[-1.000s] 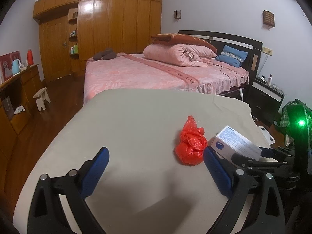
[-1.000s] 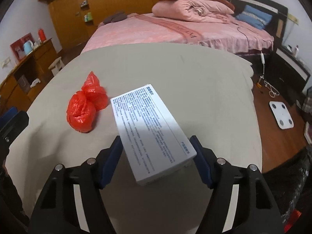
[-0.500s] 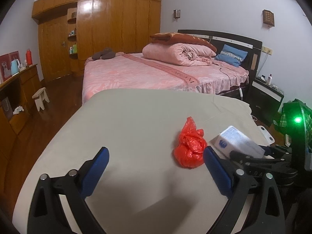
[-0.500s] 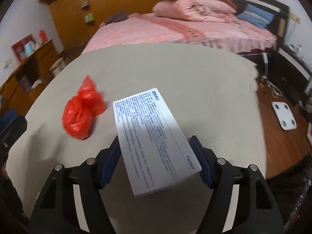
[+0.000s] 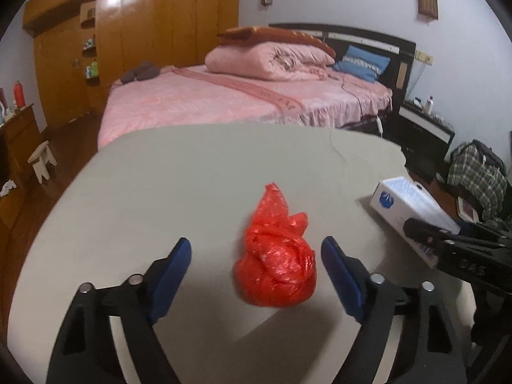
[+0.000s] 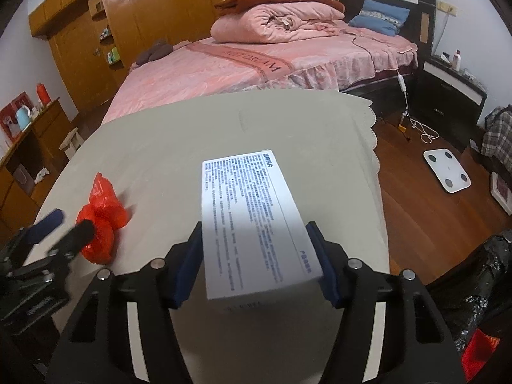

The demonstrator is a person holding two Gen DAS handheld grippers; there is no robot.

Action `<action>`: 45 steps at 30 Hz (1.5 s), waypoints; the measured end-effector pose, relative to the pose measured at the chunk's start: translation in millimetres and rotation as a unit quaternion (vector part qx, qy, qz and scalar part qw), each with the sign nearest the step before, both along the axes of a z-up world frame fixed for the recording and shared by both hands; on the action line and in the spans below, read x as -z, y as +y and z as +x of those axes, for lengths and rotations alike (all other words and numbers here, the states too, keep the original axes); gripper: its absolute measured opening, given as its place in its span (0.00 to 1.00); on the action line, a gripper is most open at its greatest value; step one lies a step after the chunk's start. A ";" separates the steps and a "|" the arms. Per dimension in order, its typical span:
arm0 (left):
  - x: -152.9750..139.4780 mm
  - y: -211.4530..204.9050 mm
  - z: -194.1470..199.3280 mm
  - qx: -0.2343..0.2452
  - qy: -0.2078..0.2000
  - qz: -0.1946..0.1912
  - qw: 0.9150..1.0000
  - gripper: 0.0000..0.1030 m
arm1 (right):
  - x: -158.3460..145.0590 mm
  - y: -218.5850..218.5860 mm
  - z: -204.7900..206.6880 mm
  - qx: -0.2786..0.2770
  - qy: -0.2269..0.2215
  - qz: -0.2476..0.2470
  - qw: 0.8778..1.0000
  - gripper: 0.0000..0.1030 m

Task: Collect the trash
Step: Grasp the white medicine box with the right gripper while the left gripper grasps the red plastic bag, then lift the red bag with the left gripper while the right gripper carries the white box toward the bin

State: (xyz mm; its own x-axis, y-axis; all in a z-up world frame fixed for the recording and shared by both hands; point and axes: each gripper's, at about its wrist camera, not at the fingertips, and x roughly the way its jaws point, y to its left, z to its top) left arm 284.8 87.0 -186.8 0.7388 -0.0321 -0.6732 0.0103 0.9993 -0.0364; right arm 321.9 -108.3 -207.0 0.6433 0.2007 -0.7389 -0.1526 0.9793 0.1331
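Two tools: right [image 6: 259,257] grips a white printed box [image 6: 252,220]; left [image 5: 256,256] gapes around a crumpled red bag [image 5: 276,256].

**Surfaces and finishes in the bedroom**

The red bag [image 5: 276,264] is thin, crinkled plastic with a glossy sheen. The white box [image 6: 252,220] looks like smooth matt cardboard printed with dark text. Beneath them the table cover [image 5: 198,172] is matt grey-beige cloth, scalloped along one edge. The left gripper [image 5: 256,251] and the right gripper [image 6: 257,246] have matt black plastic frames, blue pads and small shiny metal pins. The wardrobe [image 5: 153,32] is varnished wood with glossy reflections. The floor [image 6: 412,198] is polished wood. The quilt [image 6: 275,22] is soft pink cloth.
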 end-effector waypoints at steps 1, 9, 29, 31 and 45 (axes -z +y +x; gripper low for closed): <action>2.6 -1.1 3.3 0.002 0.007 -0.004 1.000 0.77 | -0.5 -0.2 0.5 0.000 -0.001 0.000 1.000 0.59; 15.3 -10.5 15.4 0.018 0.045 -0.016 0.999 0.45 | -4.3 -3.6 -4.1 0.001 0.001 0.011 1.000 0.58; -28.2 -11.8 -31.5 -0.007 0.000 -0.011 1.000 0.39 | -19.8 -3.9 -30.5 -0.017 0.001 0.014 1.000 0.55; -23.3 -10.4 -33.1 -0.009 0.007 -0.008 1.000 0.39 | -13.5 -0.5 -31.9 -0.021 0.010 0.014 1.000 0.55; -6.6 7.6 -34.6 -0.033 0.010 0.005 0.999 0.40 | 14.4 24.5 -26.1 -0.038 0.021 -0.024 0.999 0.62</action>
